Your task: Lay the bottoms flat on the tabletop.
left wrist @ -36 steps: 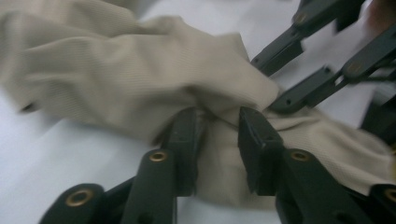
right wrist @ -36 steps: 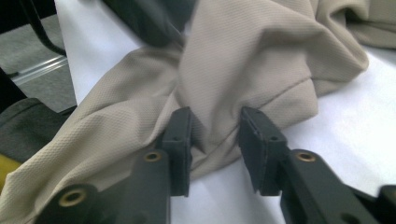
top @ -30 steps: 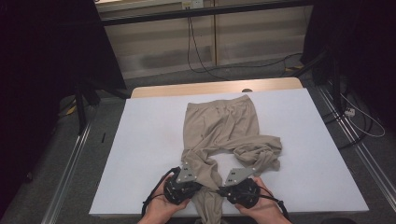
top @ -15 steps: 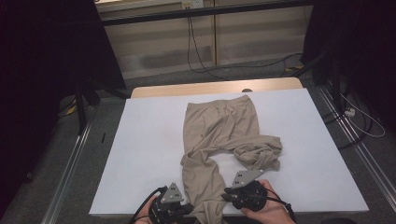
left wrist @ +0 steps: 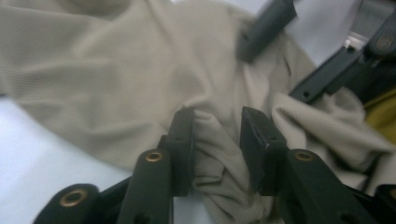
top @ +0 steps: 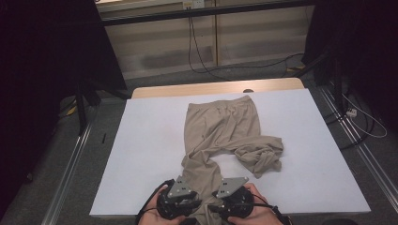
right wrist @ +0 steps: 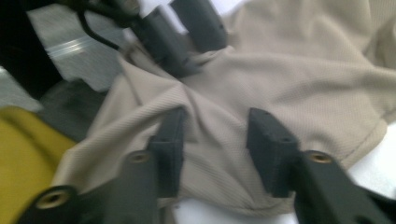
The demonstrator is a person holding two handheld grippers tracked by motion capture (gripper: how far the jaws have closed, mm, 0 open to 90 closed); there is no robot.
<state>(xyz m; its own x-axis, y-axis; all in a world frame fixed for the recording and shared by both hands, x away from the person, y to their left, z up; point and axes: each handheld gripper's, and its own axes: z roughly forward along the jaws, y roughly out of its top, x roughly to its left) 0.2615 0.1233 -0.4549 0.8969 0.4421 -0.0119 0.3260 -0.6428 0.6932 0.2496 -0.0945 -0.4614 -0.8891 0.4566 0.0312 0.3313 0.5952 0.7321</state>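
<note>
At the near edge of the white rectangular surface point(top: 141, 154), the left gripper point(top: 180, 199) and the right gripper point(top: 231, 197) are sitting side by side over the hem end of one leg of a pair of beige ribbed knit trousers point(top: 220, 131). In the left gripper view, the left fingers point(left wrist: 184, 140) have just been opening; a bunched fold of the cloth point(left wrist: 217, 154) is standing between them, loosely bracketed rather than pinched. In the right gripper view, the right fingers point(right wrist: 271, 144) have likewise just been spreading and are standing released, apart over flat cloth point(right wrist: 280, 84). Farther off, that leg is running up the middle of the surface. The other leg is lying crumpled in a heap to the right. Beyond, the waistband is lying flat toward the far edge.
</note>
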